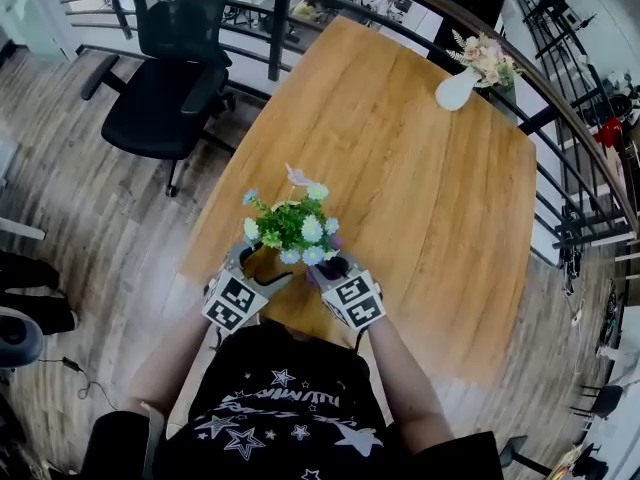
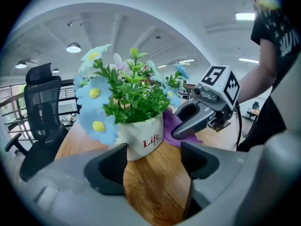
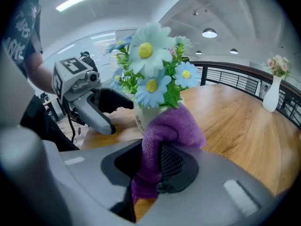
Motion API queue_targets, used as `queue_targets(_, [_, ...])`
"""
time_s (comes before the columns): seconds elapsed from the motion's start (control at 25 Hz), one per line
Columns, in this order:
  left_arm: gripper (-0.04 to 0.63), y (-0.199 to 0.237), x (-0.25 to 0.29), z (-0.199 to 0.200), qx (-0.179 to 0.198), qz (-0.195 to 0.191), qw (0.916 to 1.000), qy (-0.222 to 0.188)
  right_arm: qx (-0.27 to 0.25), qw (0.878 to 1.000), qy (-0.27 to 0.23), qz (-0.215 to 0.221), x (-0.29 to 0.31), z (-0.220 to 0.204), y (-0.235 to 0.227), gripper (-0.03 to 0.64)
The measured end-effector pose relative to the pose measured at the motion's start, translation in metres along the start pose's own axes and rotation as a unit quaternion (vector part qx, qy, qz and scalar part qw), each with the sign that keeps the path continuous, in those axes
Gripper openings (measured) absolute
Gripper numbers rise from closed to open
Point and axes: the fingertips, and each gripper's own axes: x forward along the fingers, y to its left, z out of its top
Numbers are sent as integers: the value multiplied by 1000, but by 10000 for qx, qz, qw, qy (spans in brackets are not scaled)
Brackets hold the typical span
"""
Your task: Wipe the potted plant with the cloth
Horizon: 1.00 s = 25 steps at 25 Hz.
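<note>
The potted plant [image 1: 290,230] stands near the table's front edge: green leaves and pale blue flowers in a white pot [image 2: 143,139] printed "Life". My left gripper [image 1: 255,266] is at the pot's near left. Its jaws are open [image 2: 154,157], with the pot just ahead of the gap and nothing held. My right gripper [image 1: 328,268] is at the pot's near right, shut on a purple cloth [image 3: 165,134]. The cloth bulges up against the pot's side [image 3: 141,117], under the flowers. In the left gripper view the cloth [image 2: 173,125] lies between the pot and the right gripper [image 2: 202,117].
The wooden table [image 1: 430,188] stretches away behind the plant. A white vase of flowers [image 1: 456,88] stands at its far edge. A black office chair [image 1: 165,88] is off the table's left side, and a metal railing [image 1: 560,118] runs behind.
</note>
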Motion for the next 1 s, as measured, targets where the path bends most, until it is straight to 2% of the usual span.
queue_targets(0.28, [373, -11, 0, 6, 176, -285, 9994, -13, 151, 9996, -54, -234, -1, 3, -18, 86])
queue_targets(0.44, [373, 7, -6, -3, 226, -263, 9993, 136, 191, 9995, -46, -228, 0, 3, -17, 86])
queue_targets(0.6, [373, 29, -14, 0, 509, -474, 9973, 216, 182, 9996, -14, -230, 0, 2, -18, 85])
queue_targets(0.72, [376, 38, -13, 1, 895, -867, 9916, 361, 161, 9996, 15, -211, 0, 2, -17, 86])
queue_targets(0.84, [376, 44, -9, -5, 1397, -1249, 9804, 605, 130, 9998, 47, -148, -1, 3, -16, 86])
queue_targets(1.0, [376, 55, -2, 3, 1639, -1551, 9731, 473, 62, 9999, 115, -94, 2, 2, -16, 86])
